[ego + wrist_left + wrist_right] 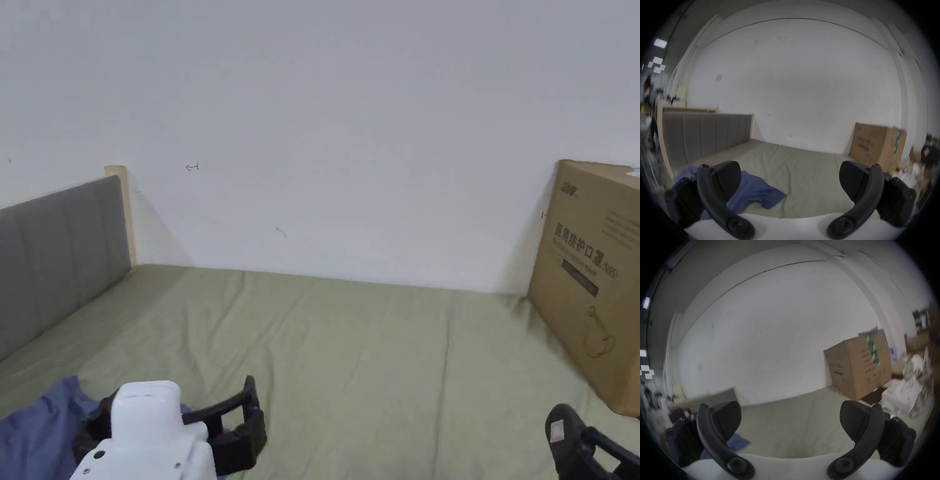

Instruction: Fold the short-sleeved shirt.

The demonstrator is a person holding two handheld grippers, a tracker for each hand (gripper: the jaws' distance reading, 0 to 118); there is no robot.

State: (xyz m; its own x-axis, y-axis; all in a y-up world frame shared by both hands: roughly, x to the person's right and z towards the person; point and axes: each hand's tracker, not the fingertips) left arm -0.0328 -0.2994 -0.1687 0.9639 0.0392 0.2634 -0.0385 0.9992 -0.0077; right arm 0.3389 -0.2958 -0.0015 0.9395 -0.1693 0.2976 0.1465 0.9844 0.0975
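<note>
blue shirt (753, 191) lies crumpled on the green bed (350, 350) at the lower left of the head view, under and beside your left tongs (790, 181). your left tongs gape wide, holding nothing. your right tongs (790, 421) also stand wide open and empty, at the lower right. a box (594, 281) sits at the right.

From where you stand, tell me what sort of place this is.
Likely a bedroom corner, perhaps in a workspace: a bed with an olive sheet and a grey padded headboard against a plain white wall. A cardboard box stands on the bed.
</note>
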